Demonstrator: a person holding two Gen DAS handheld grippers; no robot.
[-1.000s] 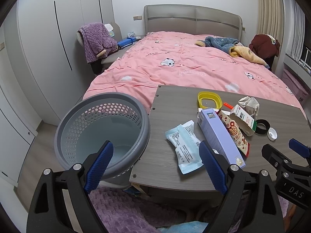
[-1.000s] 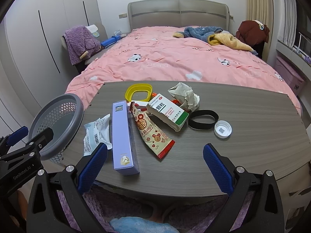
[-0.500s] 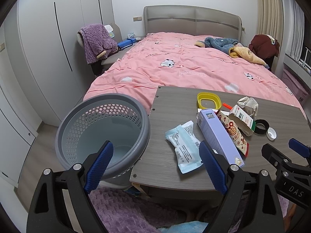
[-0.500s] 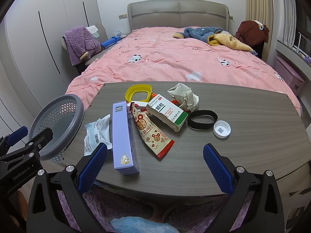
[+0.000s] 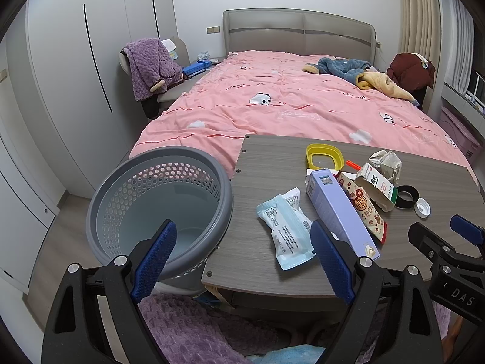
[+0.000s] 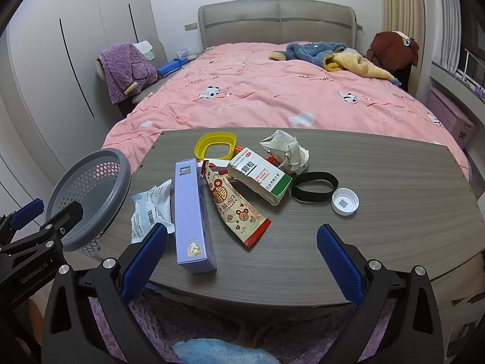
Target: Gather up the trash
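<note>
Left wrist view: left gripper (image 5: 242, 261) is hovering at the table's (image 5: 272, 157) near-left corner, tongs spread wide, gripping nothing; one finger is sitting over the grey basket (image 5: 224, 188), the other over the near edge beside the purple box (image 5: 339, 209); basket is standing off the table's left edge, rim touching or just beside it, cannot tell which. Right wrist view: right gripper (image 6: 242, 261) is also hanging wide and empty, over the near edge; bare wood is lying between its fingers and across the table's right half; trash is clustering centre-left on the top: white-blue wipe packet (image 6: 151, 206) nearest the basket side, purple box just beside it reaching almost to the near edge, red snack wrapper (image 6: 236, 209) angling next to that, green-white medicine carton (image 6: 257, 179) overlapping the wrapper's upper end, crumpled paper (image 6: 286, 150) behind the carton, yellow ring (image 6: 215, 145) toward the far edge, black band (image 6: 313, 186) and white cap (image 6: 345, 201) lying just right of the carton; far edge is butting against the pink bed (image 6: 272, 97); purple rug (image 5: 188, 330) is showing under the table.
</note>
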